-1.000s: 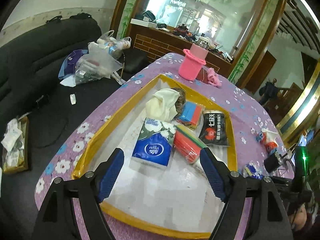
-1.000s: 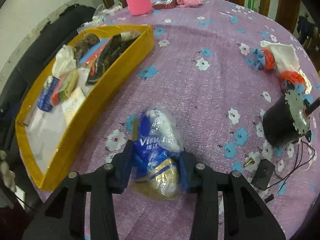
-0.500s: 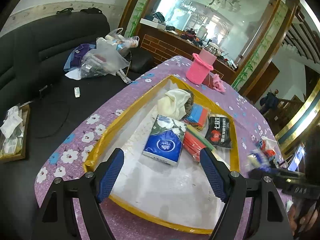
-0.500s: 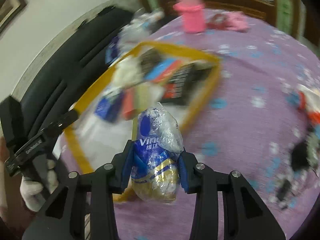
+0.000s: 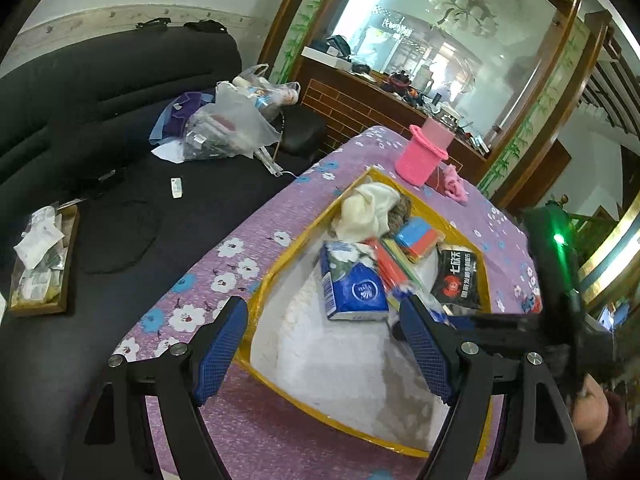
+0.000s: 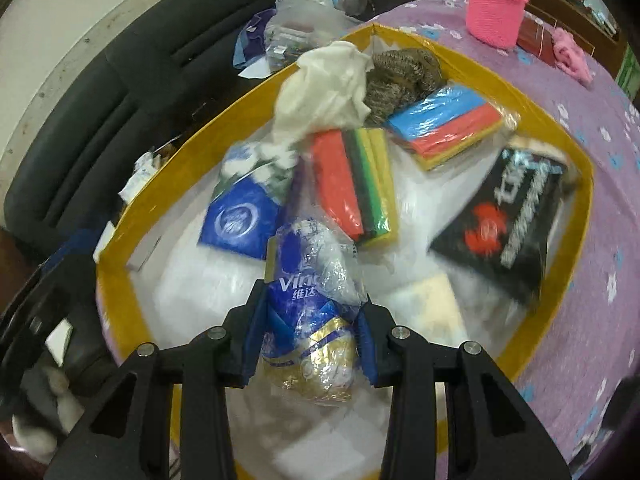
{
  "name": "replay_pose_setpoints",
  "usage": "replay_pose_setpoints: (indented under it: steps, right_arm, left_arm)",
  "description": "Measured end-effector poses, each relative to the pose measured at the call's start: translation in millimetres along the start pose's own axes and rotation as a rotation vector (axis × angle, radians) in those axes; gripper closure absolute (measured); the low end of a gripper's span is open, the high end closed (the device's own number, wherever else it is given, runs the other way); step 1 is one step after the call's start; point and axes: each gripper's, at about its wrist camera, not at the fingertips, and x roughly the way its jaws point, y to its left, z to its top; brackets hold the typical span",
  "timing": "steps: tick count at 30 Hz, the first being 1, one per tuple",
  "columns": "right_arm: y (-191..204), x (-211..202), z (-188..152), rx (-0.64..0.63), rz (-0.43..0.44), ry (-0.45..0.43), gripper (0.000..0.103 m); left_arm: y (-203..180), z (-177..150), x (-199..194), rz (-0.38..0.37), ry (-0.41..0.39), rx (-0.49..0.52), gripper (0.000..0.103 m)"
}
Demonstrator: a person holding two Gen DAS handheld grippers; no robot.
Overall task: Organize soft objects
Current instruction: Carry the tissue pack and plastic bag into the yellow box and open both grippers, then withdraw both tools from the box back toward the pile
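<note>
My right gripper (image 6: pixel 311 320) is shut on a blue and gold plastic-wrapped tissue roll pack (image 6: pixel 304 264) and holds it over the near part of the yellow-rimmed tray (image 6: pixel 576 152). In the tray lie a blue tissue pack (image 6: pixel 240 220), a white cloth (image 6: pixel 324 88), a brown knitted ball (image 6: pixel 404 76), striped sponges (image 6: pixel 352 184), a coloured cloth pack (image 6: pixel 444 120) and a black packet (image 6: pixel 504 220). My left gripper (image 5: pixel 324 356) stands open over the tray's (image 5: pixel 256 292) near left corner with nothing between its fingers. The right gripper (image 5: pixel 520 320) shows there as a dark blur.
The tray sits on a purple flowered tablecloth (image 5: pixel 224 280). A pink knitted basket (image 5: pixel 424 156) and a pink cloth (image 5: pixel 454 186) stand beyond it. Left of the table is a black sofa (image 5: pixel 80 120) with plastic bags (image 5: pixel 228 128) and a wooden box (image 5: pixel 40 256).
My right gripper has carried the tissue roll pack from over the bare tablecloth to over the tray. The left gripper has drifted a little, so the tray sits further right in its view.
</note>
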Motion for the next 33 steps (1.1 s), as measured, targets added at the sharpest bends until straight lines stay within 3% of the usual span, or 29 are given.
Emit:
replay_pose_setpoints:
  steps: [2, 6, 14, 18, 20, 23, 27, 33]
  right_arm:
    - [0, 5, 9, -0.007, -0.017, -0.005, 0.063]
    - [-2, -1, 7, 0.017, 0.019, -0.029, 0.044]
    - [-21, -62, -23, 0.068, 0.048, -0.189, 0.044]
    - [-46, -101, -51, 0.11, 0.008, -0.293, 0.044]
    - [-63, -125, -70, 0.124, -0.06, -0.364, 0.044]
    - [-96, -168, -104, 0.168, -0.2, -0.474, 0.026]
    - [-163, -210, -148, 0.325, -0.336, -0.538, 0.026]
    - [-265, -239, -218, 0.648, -0.307, -0.543, 0.026]
  left_arm:
    - [-2, 0, 1, 0.0, 0.002, -0.001, 0.024]
    - [-9, -1, 3, -0.008, 0.003, 0.013, 0.024]
    - [-35, -6, 1, -0.068, 0.013, 0.071, 0.023]
    - [-56, -12, -7, -0.084, -0.003, 0.136, 0.017]
    - [-74, -16, -11, -0.091, -0.019, 0.188, 0.011]
    - [-103, -26, -14, -0.141, -0.025, 0.269, 0.003]
    - [-138, -39, 1, -0.231, 0.064, 0.323, 0.003]
    - [-177, -47, 40, -0.301, 0.216, 0.31, 0.003]
